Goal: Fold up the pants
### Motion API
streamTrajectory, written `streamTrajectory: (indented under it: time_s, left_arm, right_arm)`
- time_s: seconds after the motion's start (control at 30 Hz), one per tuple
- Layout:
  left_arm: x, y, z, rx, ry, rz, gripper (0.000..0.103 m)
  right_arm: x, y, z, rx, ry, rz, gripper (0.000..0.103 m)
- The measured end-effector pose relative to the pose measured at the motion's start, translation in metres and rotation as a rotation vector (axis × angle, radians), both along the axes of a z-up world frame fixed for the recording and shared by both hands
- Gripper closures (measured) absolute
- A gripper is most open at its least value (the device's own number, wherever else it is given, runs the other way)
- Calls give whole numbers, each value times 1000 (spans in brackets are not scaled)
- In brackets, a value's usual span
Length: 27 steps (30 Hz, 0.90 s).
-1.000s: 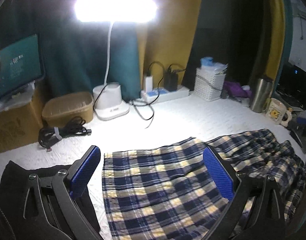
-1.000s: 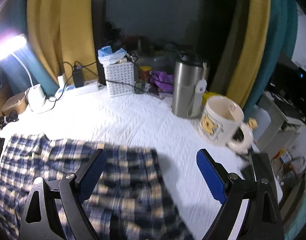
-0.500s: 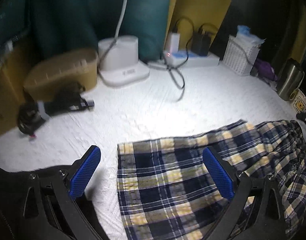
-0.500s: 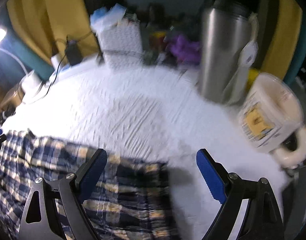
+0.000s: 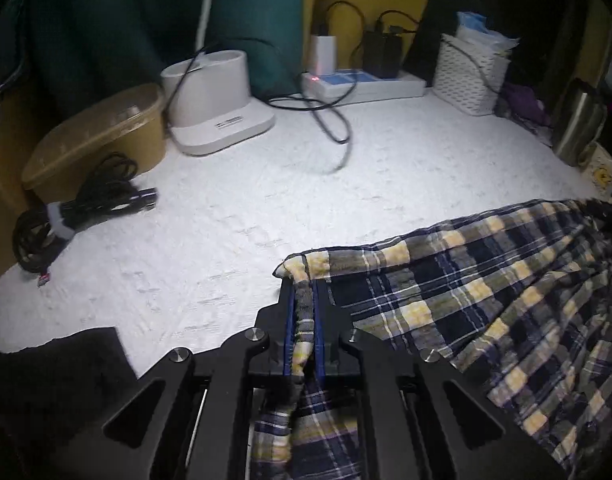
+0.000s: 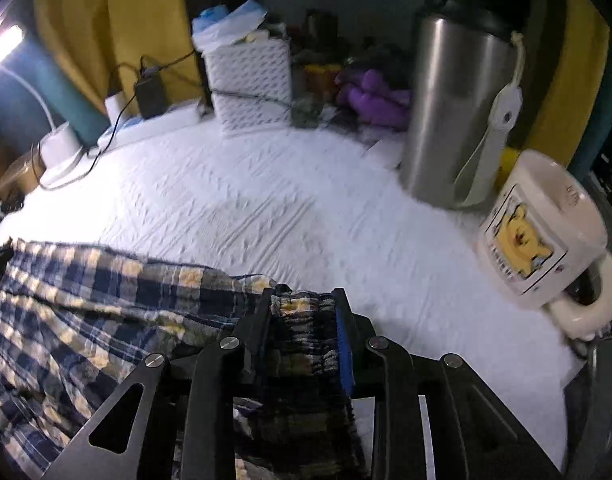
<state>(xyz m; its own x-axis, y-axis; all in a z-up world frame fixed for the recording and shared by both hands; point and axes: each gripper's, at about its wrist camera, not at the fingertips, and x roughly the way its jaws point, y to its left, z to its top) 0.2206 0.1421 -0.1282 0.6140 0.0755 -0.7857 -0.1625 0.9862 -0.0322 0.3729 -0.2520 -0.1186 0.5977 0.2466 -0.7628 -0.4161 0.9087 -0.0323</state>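
Note:
Blue, yellow and white plaid pants point(image 5: 486, 300) lie across the near part of the white textured cover point(image 5: 245, 208). In the left wrist view my left gripper point(image 5: 303, 286) is shut on a hem corner of the pants, and the cloth runs back between the blue pads. In the right wrist view the pants point(image 6: 85, 300) stretch off to the left. My right gripper point(image 6: 303, 296) is closing its jaws on a bunched, gathered edge of the pants, and the pads press on that thick wad. Both grippers point down at the cover.
At the back stand a lamp base point(image 5: 217, 96), a brown tub point(image 5: 101, 132), a coiled black cable point(image 5: 77, 216), a power strip point(image 5: 366, 84) and a white basket point(image 5: 470, 76). A steel flask point(image 6: 458, 120) and a bear mug point(image 6: 538, 232) stand right. Black cloth point(image 5: 53, 380) lies near left.
Both grippers came down toward the cover and went from wide open to closed on the pants: the left on a hem corner, the right on the gathered edge.

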Motion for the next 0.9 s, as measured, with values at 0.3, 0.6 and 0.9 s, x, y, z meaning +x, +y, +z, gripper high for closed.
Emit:
streamTrajectory:
  time_s: [0.3,0.6,0.9]
  left_arm:
    - [24,-7,24,9,-83,-24,97]
    - [36,11,0,128,-9,70,98]
    - [-8,27,29,136,-54,171,97]
  right_arm:
    - [32,-6,25,-19,-98,-56,76]
    - [57,-7,-4,-83,2,-94,75]
    - [9,-31,28,-124,-83,-133,29]
